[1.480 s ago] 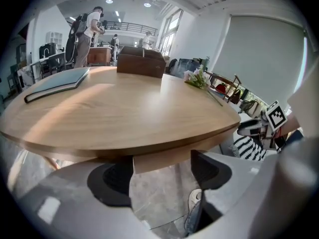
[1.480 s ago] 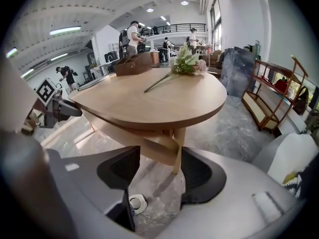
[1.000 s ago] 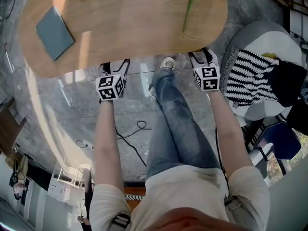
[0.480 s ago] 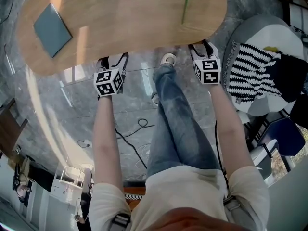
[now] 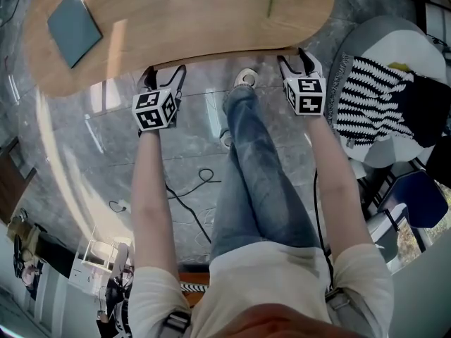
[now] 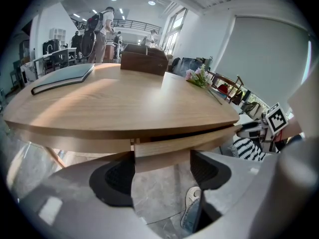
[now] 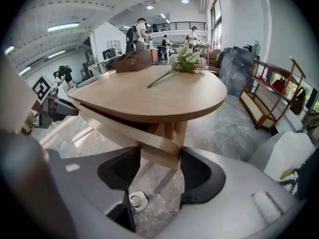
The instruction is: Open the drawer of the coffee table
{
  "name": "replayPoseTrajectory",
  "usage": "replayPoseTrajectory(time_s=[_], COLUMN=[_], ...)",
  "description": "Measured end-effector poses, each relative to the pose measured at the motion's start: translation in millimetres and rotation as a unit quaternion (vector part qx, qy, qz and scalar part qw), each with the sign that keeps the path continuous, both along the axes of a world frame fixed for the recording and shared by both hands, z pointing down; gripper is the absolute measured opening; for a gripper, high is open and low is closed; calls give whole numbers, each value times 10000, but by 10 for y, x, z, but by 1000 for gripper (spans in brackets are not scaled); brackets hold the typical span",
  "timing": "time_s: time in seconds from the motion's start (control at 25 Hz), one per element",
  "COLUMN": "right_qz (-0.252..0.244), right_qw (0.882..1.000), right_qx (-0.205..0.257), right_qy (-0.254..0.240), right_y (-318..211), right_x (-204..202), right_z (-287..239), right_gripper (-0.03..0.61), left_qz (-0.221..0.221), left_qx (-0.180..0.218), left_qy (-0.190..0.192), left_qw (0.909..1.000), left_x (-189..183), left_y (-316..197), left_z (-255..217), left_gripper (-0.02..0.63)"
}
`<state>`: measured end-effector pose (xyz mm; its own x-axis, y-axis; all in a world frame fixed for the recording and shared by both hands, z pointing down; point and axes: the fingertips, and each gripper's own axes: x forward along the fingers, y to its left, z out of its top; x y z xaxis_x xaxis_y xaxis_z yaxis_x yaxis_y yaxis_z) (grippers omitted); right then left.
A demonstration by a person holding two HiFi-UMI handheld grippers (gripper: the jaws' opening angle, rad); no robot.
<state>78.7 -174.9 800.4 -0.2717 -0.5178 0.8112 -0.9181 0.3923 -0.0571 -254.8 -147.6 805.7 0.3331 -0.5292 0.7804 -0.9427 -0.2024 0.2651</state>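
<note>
your left gripper [image 6: 162, 171] and right gripper [image 7: 160, 163] each pinch one end of drawer front [image 6: 209, 142]; drawer under table top [image 6: 124, 103], lying sideways between grippers; pull toward you.

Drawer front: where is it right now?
The drawer front sits just under the tabletop, centred in both gripper views: left gripper grips its left end, right gripper its right end.

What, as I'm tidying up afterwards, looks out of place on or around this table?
A flower sprig lies loose on the table top, no vase in sight. A cable trails across the floor. The drawer front stands slightly out, with a dark gap above it.
</note>
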Motion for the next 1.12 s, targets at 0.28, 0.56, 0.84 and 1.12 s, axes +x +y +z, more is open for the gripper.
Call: replayPoseTrajectory(time_s=[0.28,0.56,0.84,1.12], right_qz=[8,24,42,69], right_qw=[10000,10000,9999,9998], right_qx=[-7,-89,-151,-195], right_qy=[1,12,21,62], right_y=[253,520,746,923], right_x=[19,27,48,26], right_z=[19,15,21,17], right_gripper=[252,252,252,252], left_qz=[-13,3,11,20], left_qx=[-15,-56,-99,-96], left_qy=[-19,-12,2,16], left_qw=[10000,10000,10000,10000], left_x=[18,24,47,23], left_y=[253,516,744,911], left_z=[19,13,22,11], left_gripper=[354,353,353,353])
